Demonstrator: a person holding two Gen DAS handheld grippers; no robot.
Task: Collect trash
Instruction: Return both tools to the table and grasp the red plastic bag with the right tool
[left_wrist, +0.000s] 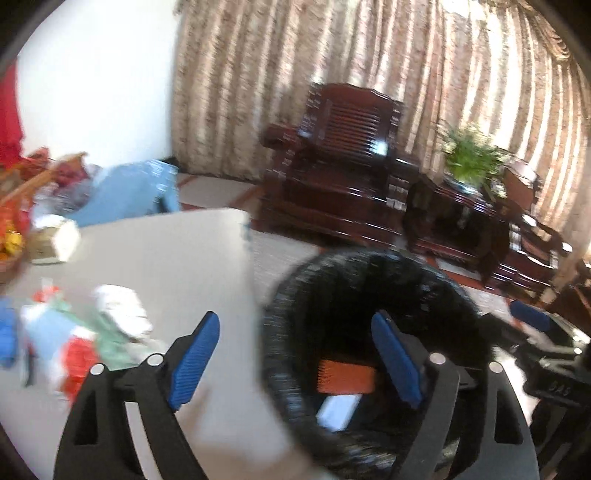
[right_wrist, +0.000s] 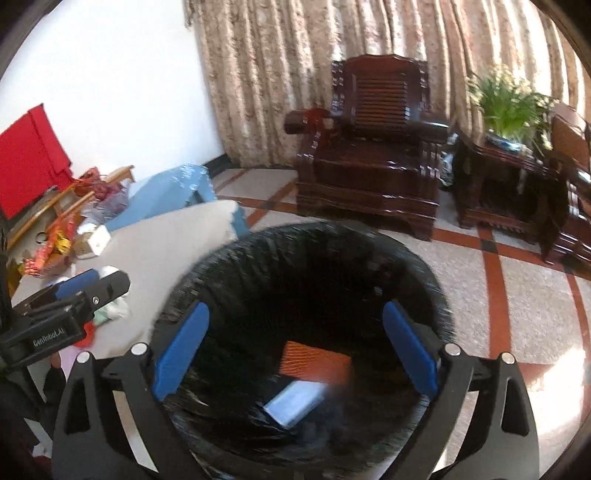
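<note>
Beside the bin (right_wrist: 295, 258), wrappers (left_wrist: 110, 332) lie heaped on the counter (left_wrist: 166, 258): light, crumpling, best pinched at a fold. Left tongs (left_wrist: 295, 365) and right tongs (right_wrist: 295, 350) gape, empty.

Each claw (left_wrist: 295, 363) (right_wrist: 295, 356) has black triangular-cutout arms, ribbed blue pads (right_wrist: 181, 354), silver pivot screws; left claw's body reads "GenRobot.AI".
</note>
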